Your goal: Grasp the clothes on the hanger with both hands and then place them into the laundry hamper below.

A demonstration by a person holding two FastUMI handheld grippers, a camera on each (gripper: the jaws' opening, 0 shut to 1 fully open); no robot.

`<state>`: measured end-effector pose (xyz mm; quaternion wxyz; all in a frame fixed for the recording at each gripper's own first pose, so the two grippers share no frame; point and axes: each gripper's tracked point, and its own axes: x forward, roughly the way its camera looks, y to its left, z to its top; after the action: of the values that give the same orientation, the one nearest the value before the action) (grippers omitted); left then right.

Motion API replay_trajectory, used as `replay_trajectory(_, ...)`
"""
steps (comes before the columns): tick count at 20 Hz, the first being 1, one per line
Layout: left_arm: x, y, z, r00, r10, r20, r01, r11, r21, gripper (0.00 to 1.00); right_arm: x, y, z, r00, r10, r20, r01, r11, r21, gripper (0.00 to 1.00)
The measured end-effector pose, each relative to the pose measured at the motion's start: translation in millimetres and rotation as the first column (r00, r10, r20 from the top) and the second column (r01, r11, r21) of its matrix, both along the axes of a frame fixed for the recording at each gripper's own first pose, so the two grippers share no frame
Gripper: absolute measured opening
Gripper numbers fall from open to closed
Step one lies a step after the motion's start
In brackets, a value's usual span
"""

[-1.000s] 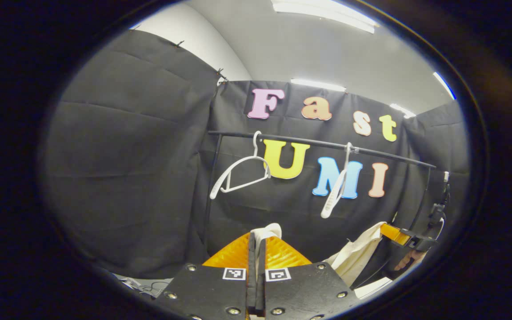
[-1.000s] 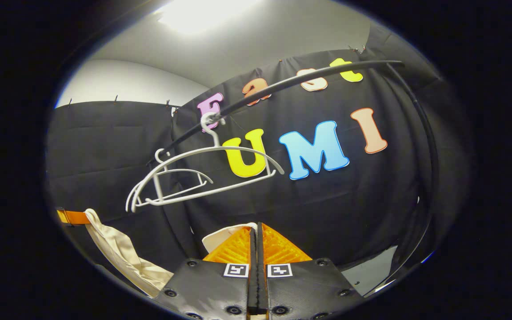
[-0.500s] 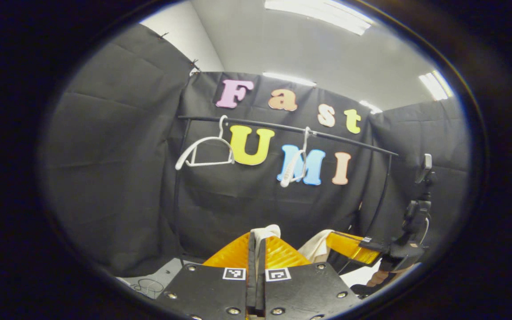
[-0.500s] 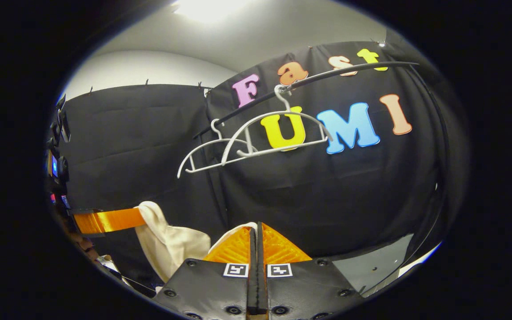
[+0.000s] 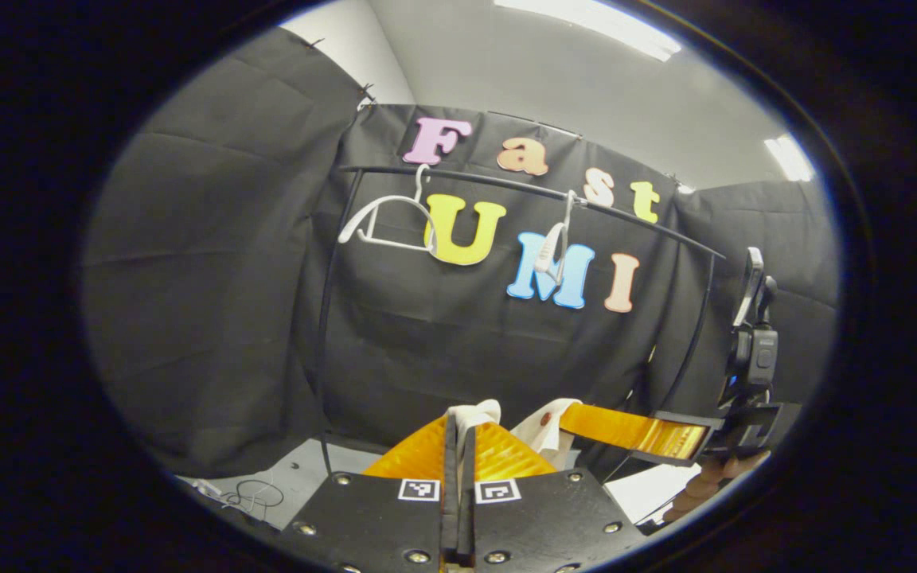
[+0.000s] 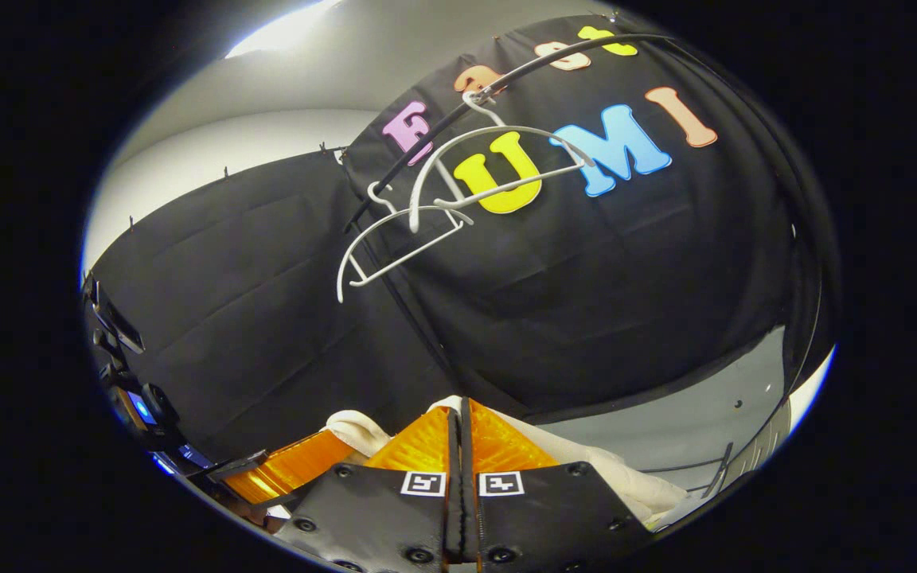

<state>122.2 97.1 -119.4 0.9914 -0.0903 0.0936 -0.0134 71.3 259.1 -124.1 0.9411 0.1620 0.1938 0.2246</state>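
Garment [image 5: 546,426]: cream cloth, bunched between both grippers
Left gripper [image 5: 459,434]: fingers clamped on garment
Right gripper [image 6: 458,430]: clamped on garment
Hangers [image 5: 383,223]: bare, on the far rail [image 5: 506,185], well apart from the grippers

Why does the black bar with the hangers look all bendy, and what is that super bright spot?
In the right gripper view the fisheye lens bows the straight rail into an arc; in the left gripper view it curves less. The bright spot is a ceiling light, washed out white there, and sharper as strips in the left gripper view.
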Motion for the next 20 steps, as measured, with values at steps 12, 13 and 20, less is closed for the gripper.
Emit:
replay_trajectory(12, 16, 9, -218, 0.958, -0.032, -0.284, 0.026, 0.999, -0.024, 0.00, -4, -31, -203, 0.975, -0.039, -0.220, -0.006, 0.979, -0.204, 0.01)
replay_trajectory(13, 12, 11, -231, 0.952, -0.024, -0.304, 0.021, 1.000, -0.015, 0.01, -3, -31, -215, 0.971, -0.045, -0.235, -0.007, 0.976, -0.219, 0.01)
replay_trajectory(20, -8, 17, -319, 0.898, -0.027, -0.440, 0.042, 0.999, 0.024, 0.19, -23, -62, -291, 0.920, -0.110, -0.377, -0.038, 0.930, -0.365, 0.16)
